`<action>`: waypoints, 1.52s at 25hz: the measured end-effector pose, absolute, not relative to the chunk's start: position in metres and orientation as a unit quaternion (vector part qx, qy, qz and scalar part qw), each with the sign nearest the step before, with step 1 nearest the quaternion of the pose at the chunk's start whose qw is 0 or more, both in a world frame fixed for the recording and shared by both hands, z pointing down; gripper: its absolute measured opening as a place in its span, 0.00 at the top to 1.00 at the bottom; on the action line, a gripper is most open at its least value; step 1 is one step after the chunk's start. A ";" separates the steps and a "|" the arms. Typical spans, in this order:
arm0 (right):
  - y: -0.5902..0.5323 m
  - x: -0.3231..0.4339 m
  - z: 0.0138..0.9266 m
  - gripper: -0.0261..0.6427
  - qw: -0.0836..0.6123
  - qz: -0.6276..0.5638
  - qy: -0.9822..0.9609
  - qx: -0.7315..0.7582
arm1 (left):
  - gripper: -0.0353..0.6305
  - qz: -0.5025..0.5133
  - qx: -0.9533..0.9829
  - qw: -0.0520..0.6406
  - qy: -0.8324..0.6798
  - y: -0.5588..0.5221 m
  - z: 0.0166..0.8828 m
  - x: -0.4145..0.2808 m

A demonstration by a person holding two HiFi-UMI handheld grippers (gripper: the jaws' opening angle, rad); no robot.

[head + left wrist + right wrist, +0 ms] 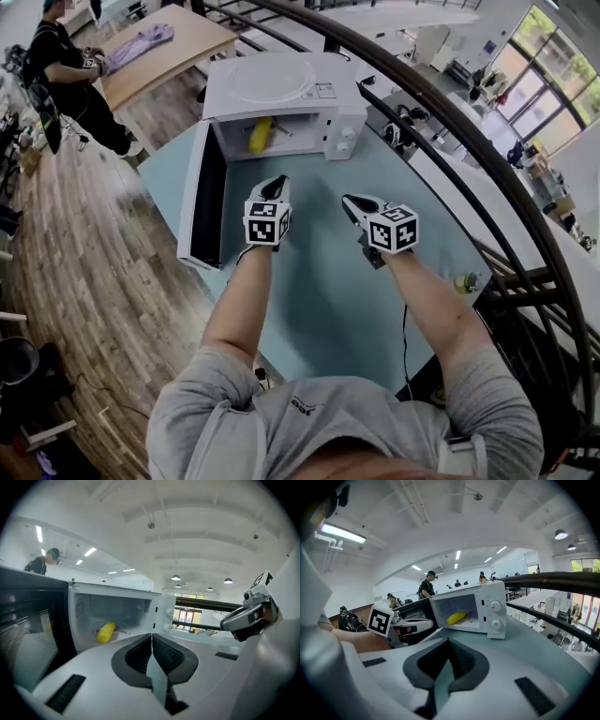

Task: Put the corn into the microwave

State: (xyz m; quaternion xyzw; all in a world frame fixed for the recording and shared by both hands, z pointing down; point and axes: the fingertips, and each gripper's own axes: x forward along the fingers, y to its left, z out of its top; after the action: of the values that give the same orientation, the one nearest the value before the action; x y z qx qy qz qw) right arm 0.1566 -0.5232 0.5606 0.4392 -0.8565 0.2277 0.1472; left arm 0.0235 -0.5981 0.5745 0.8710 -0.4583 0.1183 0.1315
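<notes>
Yellow corn [260, 134] lies inside the microwave [281, 86], on the cavity floor, straight ahead of my left claw [277, 180] and ahead and a little left of my right claw [354, 200]. Neither claw is near it. Both hang over the pale blue table [328, 300], short of the oven mouth and side by side.

My left claw is clenched, its dark pads pressed flat together with nothing between them. My right claw is also clenched and carries nothing.

So I judge the placing itself done: the corn is in and let go, lying loose and well back from the sill. What seems left is the door [200, 202]. It stands swung wide open just left of my left claw, with its free edge toward me.

The next move, as I read it, belongs to the left claw. I would bring it round the outer face of the door near that free edge and push the door across the opening until it latches. The right claw should stay clear of the door's swing. A clenched claw will do for pushing.
</notes>
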 end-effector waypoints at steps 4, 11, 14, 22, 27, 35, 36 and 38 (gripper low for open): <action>-0.488 0.158 0.552 0.94 0.142 0.230 -0.861 0.431 | 0.92 0.117 0.877 0.144 -0.443 -0.548 0.566 0.027; -0.434 0.161 0.531 0.94 0.116 0.241 -0.868 0.418 | 0.92 0.130 0.879 0.143 -0.435 -0.466 0.542 0.020; -0.407 0.167 0.518 0.94 0.112 0.236 -0.871 0.415 | 0.92 0.126 0.880 0.143 -0.435 -0.430 0.525 0.021; -0.335 0.194 0.491 0.94 0.109 0.227 -0.873 0.418 | 0.92 0.123 0.881 0.127 -0.438 -0.344 0.483 0.026; -0.292 0.207 0.477 0.94 0.109 0.217 -0.875 0.419 | 0.92 0.126 0.879 0.117 -0.444 -0.297 0.467 0.029; -0.220 0.220 0.444 0.94 0.108 0.191 -0.883 0.415 | 0.92 0.118 0.880 0.105 -0.448 -0.215 0.437 0.036; -0.210 0.221 0.441 0.94 0.110 0.187 -0.884 0.414 | 0.92 0.117 0.879 0.104 -0.450 -0.204 0.435 0.036; -0.192 0.224 0.433 0.94 0.115 0.174 -0.885 0.416 | 0.92 0.111 0.878 0.102 -0.453 -0.182 0.427 0.035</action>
State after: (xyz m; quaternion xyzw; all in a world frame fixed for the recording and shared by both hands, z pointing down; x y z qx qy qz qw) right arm 0.2238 -0.1918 0.4329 0.4158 -0.8851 0.1743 0.1155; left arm 0.0349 -0.1825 0.4273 0.8785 -0.4534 0.1112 0.1017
